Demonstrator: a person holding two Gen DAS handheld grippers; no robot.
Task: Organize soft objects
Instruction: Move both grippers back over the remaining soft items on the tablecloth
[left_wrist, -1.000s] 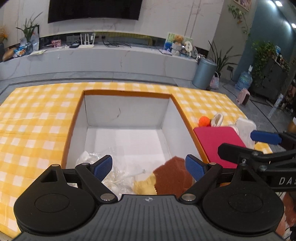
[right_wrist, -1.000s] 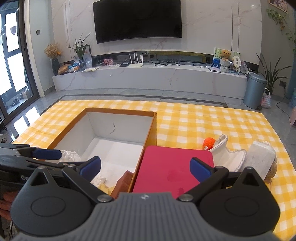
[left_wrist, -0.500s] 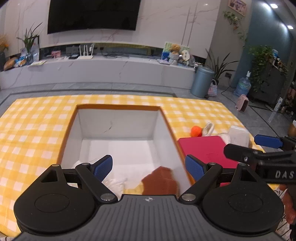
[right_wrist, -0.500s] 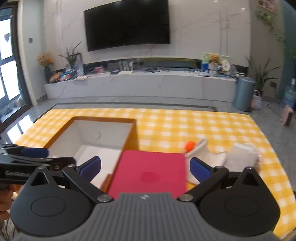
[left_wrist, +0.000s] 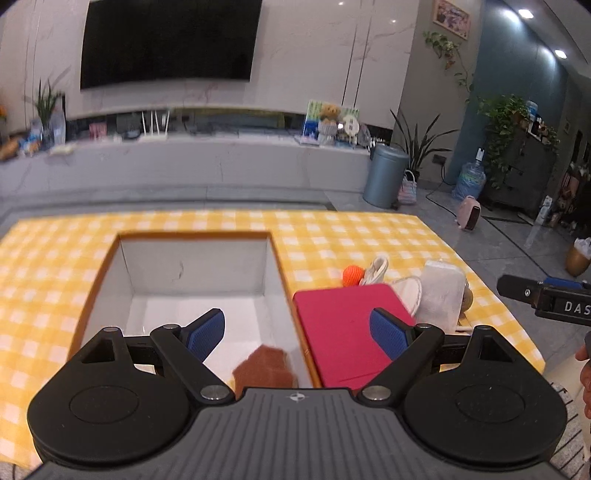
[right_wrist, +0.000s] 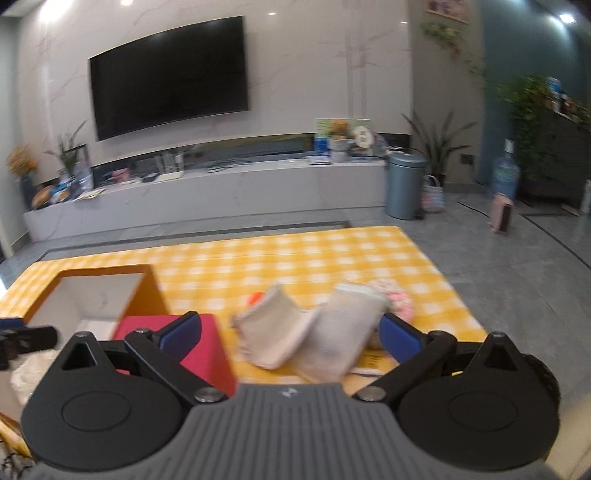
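A yellow-and-white checked cloth covers the desk (left_wrist: 332, 229), and on its left half, toward the near edge, stands a large open box (left_wrist: 192, 273) with orange outer walls and a white inside. Only a little of its contents shows: a brown soft piece (left_wrist: 264, 371) lies at the box's near right corner, and the right wrist view catches something pale and crumpled (right_wrist: 31, 371) near the front wall; most of the white floor is bare. A flat red pad (left_wrist: 343, 332) lies touching the box's right wall. Beyond the pad's right edge, toward the desk's right edge, lie a white towel-like bundle (right_wrist: 340, 325), a cream fabric piece (right_wrist: 273, 332) just beside it, a pink fluffy thing (right_wrist: 397, 299) behind them, and a small orange ball (left_wrist: 351, 275) near the pad's far corner. The left tool (left_wrist: 297, 332) hangs over the box's right wall, fingers spread wide and holding nothing. The right tool (right_wrist: 290, 334) hovers over the cloth items, likewise wide apart and empty.
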